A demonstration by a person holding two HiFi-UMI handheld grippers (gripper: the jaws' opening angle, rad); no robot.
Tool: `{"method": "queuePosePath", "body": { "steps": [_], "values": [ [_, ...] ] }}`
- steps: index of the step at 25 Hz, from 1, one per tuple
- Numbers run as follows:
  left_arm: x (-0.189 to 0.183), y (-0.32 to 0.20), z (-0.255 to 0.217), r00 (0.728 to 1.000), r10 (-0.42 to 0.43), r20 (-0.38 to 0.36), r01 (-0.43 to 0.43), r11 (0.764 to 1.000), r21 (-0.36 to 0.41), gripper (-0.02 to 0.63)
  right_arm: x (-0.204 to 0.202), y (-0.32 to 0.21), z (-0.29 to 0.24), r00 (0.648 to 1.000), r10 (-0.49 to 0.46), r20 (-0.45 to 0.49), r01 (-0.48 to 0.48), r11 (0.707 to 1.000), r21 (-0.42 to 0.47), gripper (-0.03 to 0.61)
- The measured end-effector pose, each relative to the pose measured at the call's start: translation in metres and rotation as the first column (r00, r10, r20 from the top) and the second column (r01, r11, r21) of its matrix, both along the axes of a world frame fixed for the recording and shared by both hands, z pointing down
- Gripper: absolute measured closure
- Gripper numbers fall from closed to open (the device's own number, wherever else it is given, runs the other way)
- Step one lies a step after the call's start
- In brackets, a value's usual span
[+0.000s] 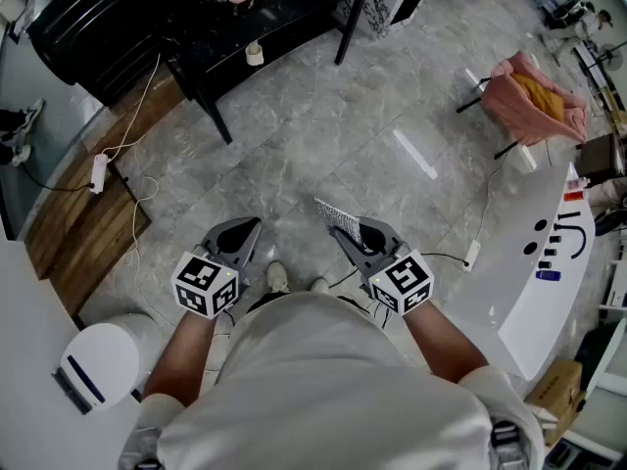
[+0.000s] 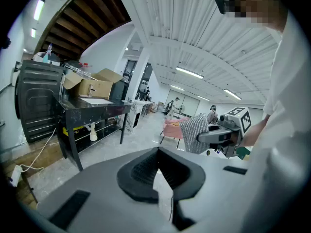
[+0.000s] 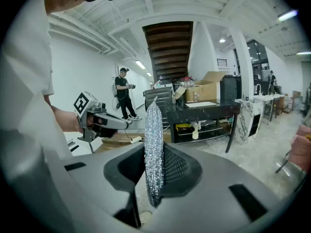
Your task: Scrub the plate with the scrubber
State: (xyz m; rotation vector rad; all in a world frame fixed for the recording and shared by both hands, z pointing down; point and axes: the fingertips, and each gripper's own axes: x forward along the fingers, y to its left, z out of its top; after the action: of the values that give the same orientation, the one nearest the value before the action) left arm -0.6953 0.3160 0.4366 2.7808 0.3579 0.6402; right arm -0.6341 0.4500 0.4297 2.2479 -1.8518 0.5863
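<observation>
Scrubber of silver woven metal mesh (image 3: pixel 153 125), flat and rectangular, stands on edge between the jaws of the right gripper (image 3: pixel 154 154). These jaws are closed tight on its lower part, and the rest projects beyond the jaw tips. Left gripper (image 2: pixel 158 152): jaws fully together, nothing between them. Both grippers are held in the air side by side before the person's body, apart from each other, tilted slightly downward over the grey marbled tile floor (image 1: pixel 323 135). Black counter (image 1: pixel 245 18) stands well beyond them.
</observation>
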Motion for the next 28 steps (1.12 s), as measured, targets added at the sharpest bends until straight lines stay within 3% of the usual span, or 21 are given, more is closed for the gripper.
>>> {"method": "queuePosePath", "body": {
  "steps": [5, 11, 19, 28],
  "values": [
    [0.000, 0.036, -0.011, 1.000, 0.027, 0.002, -0.027, 0.999, -0.022, 0.618, -0.007, 0.029, -0.009, 1.000, 0.026, 0.015, -0.026, 1.000, 0.002, 0.502],
    [0.004, 0.040, -0.021, 0.999, 0.043, -0.003, -0.043, 0.999, -0.019, 0.618, -0.001, 0.025, -0.008, 0.999, 0.029, 0.016, -0.029, 1.000, 0.005, 0.502],
    [0.003, 0.000, -0.016, 1.000, 0.011, 0.012, -0.011, 1.000, 0.007, 0.617, 0.015, -0.009, -0.011, 0.998, 0.043, 0.038, -0.044, 0.999, 0.030, 0.502],
    [0.045, -0.041, -0.006, 0.999, -0.048, 0.011, 0.048, 0.999, 0.016, 0.534, 0.072, -0.038, -0.016, 0.997, 0.077, 0.020, -0.078, 0.996, 0.046, 0.502]
  ]
}}
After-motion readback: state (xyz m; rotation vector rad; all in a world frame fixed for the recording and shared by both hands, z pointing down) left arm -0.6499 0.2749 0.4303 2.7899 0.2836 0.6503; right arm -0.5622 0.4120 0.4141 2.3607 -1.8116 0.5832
